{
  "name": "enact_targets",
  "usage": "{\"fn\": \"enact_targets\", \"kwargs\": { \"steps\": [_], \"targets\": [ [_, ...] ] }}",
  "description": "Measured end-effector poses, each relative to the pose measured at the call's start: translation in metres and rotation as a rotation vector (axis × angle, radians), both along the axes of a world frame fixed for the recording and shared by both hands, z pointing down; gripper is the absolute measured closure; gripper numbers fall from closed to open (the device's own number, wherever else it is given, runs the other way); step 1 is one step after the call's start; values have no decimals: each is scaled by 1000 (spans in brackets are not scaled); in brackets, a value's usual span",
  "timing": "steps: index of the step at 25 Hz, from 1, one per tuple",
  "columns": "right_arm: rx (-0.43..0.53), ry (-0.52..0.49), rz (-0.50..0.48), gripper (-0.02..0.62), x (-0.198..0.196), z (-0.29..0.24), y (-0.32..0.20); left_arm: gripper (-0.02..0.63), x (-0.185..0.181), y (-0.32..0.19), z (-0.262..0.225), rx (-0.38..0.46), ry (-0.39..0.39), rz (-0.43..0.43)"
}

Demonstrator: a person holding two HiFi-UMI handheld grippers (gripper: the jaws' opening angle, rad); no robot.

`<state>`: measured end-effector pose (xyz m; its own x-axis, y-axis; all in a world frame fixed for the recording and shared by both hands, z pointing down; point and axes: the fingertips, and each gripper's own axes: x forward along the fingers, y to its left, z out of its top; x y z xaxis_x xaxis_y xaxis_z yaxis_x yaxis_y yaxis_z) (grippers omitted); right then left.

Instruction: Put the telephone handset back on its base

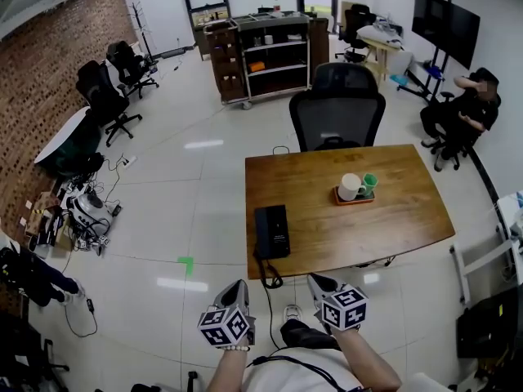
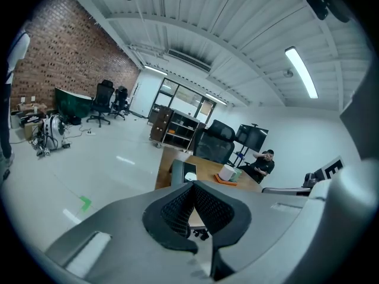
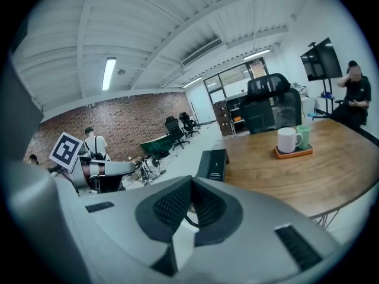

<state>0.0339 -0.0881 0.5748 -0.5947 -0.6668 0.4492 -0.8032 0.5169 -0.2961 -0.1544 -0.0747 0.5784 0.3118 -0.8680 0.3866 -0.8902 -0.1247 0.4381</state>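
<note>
Both claws pinched shut and empty: left gripper (image 1: pixel 239 287) and right gripper (image 1: pixel 315 282) hover just short of the table's (image 1: pixel 392 211) near edge. The telephone (image 1: pixel 271 231) lies ahead at the near left corner, its long axis running away from us, left slightly nearer. Is the handset cradled? Can't tell from here. The tray (image 1: pixel 359 201) mid-table holds a white mug (image 1: pixel 351 186) and a green cup (image 1: pixel 369 183).

Finish notes from my feed: table (image 1: pixel 392 211) is brown wood with visible grain and a satin look. Telephone (image 1: pixel 271 231) is smooth black plastic with a slight sheen. White mug (image 1: pixel 351 187) is glossy, looks ceramic. Floor (image 1: pixel 188 186) is pale and polished, mirrors the lights. Brick wall (image 1: pixel 41 64) is rough. Chair (image 1: pixel 339 113) back is black mesh. Left gripper (image 2: pixel 192 185) and right gripper (image 3: pixel 190 181): 2 matt grey plastic shells, with black, dimpled, rubbery pads (image 2: pixel 176 209).
</note>
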Motion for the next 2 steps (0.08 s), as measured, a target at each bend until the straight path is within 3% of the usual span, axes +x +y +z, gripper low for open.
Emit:
{"fn": "enact_targets", "kwargs": {
  "steps": [2],
  "targets": [
    [1,0,-3,592,0,0,-1,606,0,-1,0,-1,2,-4]
  ]
}}
